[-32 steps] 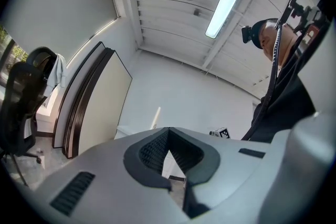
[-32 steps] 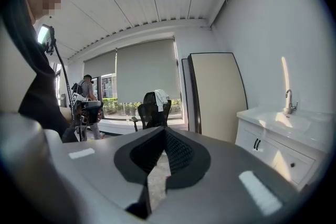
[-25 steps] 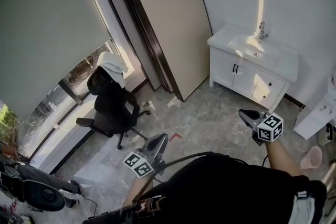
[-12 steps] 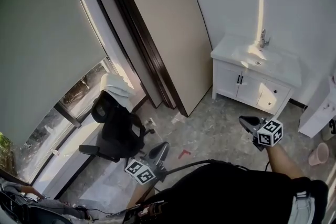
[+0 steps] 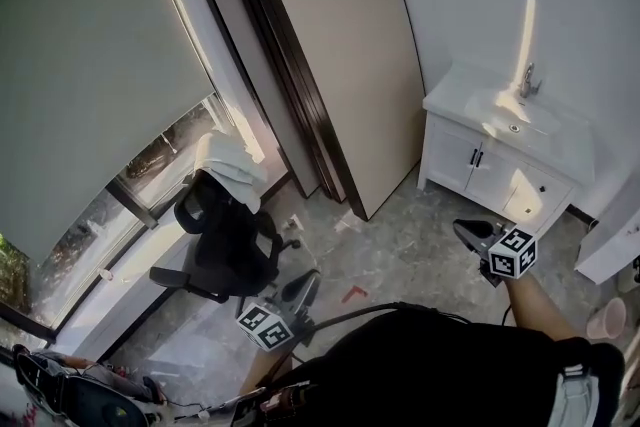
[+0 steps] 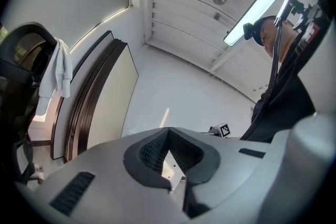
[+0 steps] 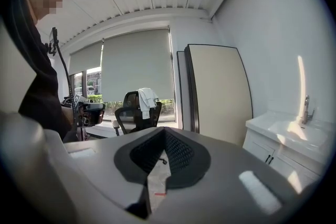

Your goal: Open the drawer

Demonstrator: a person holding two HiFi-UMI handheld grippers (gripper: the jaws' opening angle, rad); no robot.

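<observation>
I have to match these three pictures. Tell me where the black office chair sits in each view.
Head view: black office chair, lower left, by the window.
Left gripper view: chair at the far left edge.
Right gripper view: chair just left of centre.
Shared landmark: the beige panel leaning on the wall.

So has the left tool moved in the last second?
Yes. The left tool has gone forward: its tip was level with the red floor mark and now lies past it, nearer the chair.

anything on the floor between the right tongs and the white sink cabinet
Nothing visible does: only bare floor lies between the right tongs and the white sink cabinet. The office chair stands off to the left.
</observation>
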